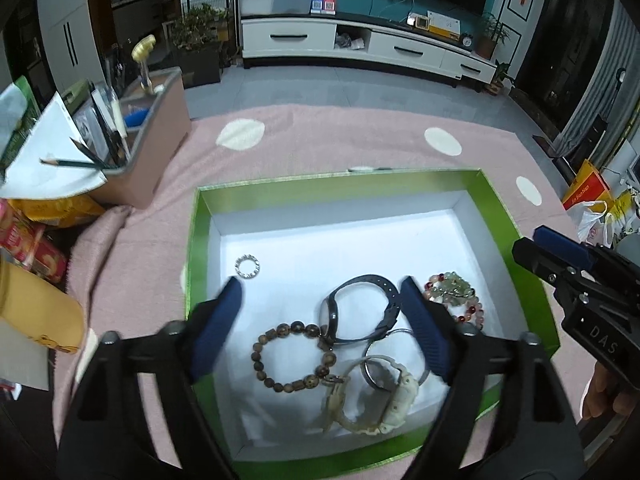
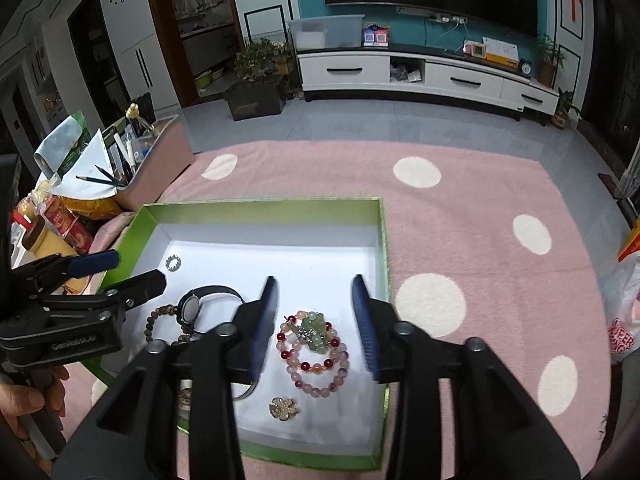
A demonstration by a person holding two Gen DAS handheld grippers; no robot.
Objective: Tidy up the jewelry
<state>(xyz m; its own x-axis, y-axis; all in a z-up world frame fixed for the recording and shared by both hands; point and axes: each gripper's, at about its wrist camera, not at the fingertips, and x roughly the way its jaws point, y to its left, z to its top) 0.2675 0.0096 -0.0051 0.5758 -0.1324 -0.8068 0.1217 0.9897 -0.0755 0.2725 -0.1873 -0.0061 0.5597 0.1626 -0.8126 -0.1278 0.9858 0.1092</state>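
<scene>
Both grippers are hovering empty: the left gripper (image 1: pixel 320 300) spread wide over the dark watch (image 1: pixel 360 312), the right gripper (image 2: pixel 314 300) gaping above the pink bead bracelet (image 2: pixel 316 350) inside the green box (image 2: pixel 384 248). Each should be descending squarely, pinching one strand only.

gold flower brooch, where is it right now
In the right wrist view the gold flower brooch lies on the white floor of the green box, near its front edge, just below the pink bead bracelet.
</scene>
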